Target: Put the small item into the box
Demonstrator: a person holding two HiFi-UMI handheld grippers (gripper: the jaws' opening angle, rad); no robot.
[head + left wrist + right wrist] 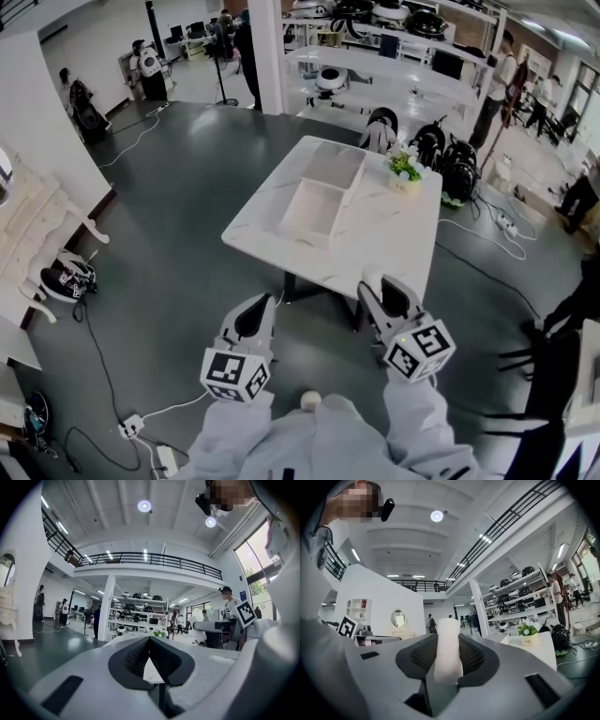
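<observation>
A white table (394, 239) stands ahead of me on the dark floor. On it lies an open white box (314, 214) with its lid (335, 167) folded back behind it. My right gripper (374, 284) is held short of the table's near edge and is shut on a small white cylindrical item (447, 651), which stands upright between the jaws and shows as a pale tip (372, 277) in the head view. My left gripper (263, 302) hangs beside it at the left over the floor, jaws together with nothing in them (150, 644).
A small pot of flowers (405, 172) sits at the table's far right corner (528, 635). Cables and a power strip (131, 427) lie on the floor at left. A white ornate chair (42, 234) stands left, a black chair (553, 361) right. Shelves and people are at the back.
</observation>
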